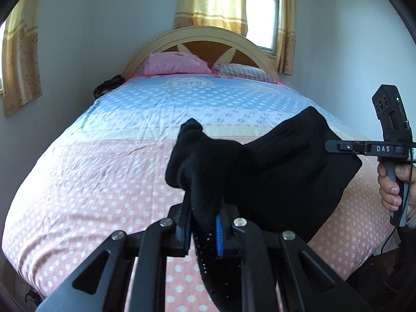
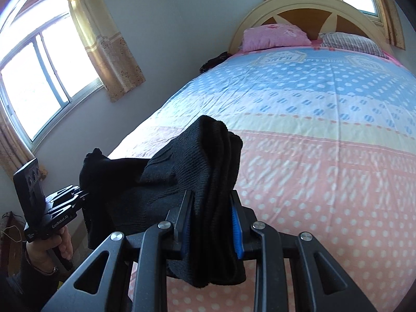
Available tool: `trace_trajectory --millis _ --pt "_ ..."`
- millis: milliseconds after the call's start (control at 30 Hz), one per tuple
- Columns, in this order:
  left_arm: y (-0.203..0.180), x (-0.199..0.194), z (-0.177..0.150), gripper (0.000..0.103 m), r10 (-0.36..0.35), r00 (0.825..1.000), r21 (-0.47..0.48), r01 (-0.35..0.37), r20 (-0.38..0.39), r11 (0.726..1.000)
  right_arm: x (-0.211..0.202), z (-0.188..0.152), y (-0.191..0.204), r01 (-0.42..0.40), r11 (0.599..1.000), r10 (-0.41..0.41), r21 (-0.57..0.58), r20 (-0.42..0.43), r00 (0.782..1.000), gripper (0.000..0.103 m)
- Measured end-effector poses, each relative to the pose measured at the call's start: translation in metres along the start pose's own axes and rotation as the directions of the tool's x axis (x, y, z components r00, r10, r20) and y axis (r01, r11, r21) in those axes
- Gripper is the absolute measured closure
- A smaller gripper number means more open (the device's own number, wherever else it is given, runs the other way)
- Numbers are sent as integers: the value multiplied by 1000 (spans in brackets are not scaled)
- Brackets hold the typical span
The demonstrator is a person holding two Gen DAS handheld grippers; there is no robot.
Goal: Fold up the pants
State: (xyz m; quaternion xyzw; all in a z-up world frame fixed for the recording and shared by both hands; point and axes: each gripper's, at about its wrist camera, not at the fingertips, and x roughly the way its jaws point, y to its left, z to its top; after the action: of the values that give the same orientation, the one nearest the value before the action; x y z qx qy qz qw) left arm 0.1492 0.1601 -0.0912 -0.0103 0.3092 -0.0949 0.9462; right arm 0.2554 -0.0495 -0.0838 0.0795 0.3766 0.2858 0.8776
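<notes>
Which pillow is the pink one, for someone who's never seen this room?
Find the bed's arched wooden headboard. Two pillows lie against it: the pink pillow is on the left, beside a striped pillow. Its solid pink cover sets it apart.

Black knit pants (image 1: 273, 171), bunched, held aloft

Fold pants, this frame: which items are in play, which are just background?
In play: black pants, left gripper and right gripper, both clamped on the fabric; bed underneath.

Background: pink pillow, striped pillow, headboard, curtains, window.
</notes>
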Motion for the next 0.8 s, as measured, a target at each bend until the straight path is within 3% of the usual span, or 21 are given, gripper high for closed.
trace_trajectory --millis 267,800 --pt "29 7 -12 89 65 998 -57 -66 -25 996 44 -6 7 -23 1000 24 15 -36 999 76" --pt "61 10 -31 89 76 995 -108 -84 -72 991 77 -8 6 -24 999 27 45 -63 998 77"
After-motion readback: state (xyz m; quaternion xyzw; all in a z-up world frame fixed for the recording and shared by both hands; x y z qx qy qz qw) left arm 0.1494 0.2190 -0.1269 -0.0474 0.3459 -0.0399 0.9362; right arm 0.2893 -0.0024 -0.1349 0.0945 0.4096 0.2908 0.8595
